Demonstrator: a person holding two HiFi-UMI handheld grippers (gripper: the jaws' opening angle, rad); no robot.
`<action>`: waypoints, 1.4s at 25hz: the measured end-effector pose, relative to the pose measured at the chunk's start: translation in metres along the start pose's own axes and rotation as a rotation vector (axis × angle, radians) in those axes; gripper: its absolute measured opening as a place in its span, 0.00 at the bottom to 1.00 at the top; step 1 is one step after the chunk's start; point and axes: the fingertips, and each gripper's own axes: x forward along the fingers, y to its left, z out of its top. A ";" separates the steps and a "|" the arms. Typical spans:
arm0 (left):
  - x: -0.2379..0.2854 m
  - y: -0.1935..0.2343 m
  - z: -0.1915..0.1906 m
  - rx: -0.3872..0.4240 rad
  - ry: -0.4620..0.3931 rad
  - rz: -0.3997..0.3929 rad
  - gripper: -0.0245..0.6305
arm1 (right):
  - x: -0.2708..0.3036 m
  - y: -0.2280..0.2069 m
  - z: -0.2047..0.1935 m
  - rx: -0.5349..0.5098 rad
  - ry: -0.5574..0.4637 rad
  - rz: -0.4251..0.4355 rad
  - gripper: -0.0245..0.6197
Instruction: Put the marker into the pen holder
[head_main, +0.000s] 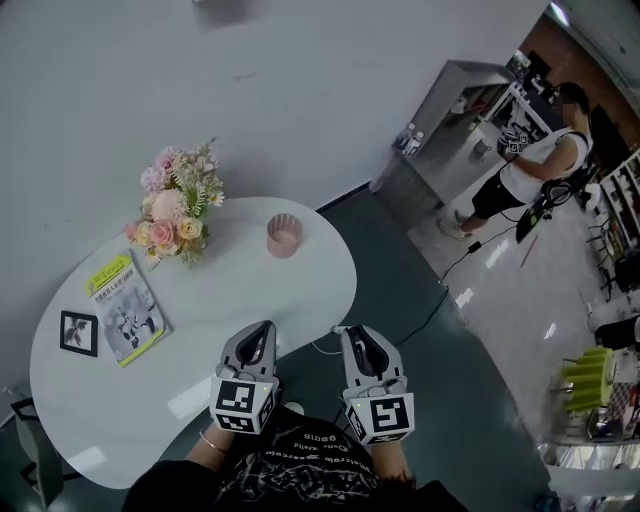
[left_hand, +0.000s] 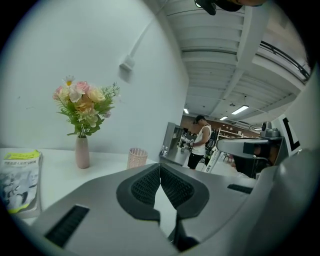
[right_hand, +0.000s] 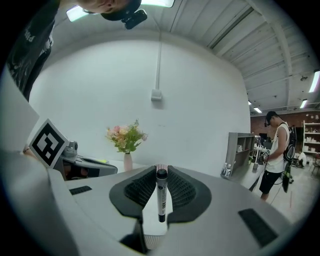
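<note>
White table: bare top runs open from the near edge, where the right gripper carries the marker, up to the pen holder; holder mouth faces up, free air above it; flower vase stands left of the holder, apart from it, blooms spreading wide; booklet and black-and-white card lie flat at far left; left gripper just beside the right; wall close behind the table.

Handheld rig and clothing
Grey plastic left gripper and right gripper, black ribbed pads, black-and-white marker cubes; black white-lettered top, thin bracelet lower left.
</note>
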 end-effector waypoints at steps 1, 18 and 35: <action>0.006 0.005 0.004 0.004 -0.003 -0.002 0.07 | 0.010 -0.001 0.003 0.005 -0.002 0.002 0.18; 0.047 0.070 0.022 -0.060 0.003 -0.014 0.07 | 0.129 0.007 0.050 0.005 -0.024 0.051 0.18; 0.064 0.106 0.045 -0.068 -0.043 0.201 0.07 | 0.175 -0.003 0.085 -0.059 -0.079 0.207 0.18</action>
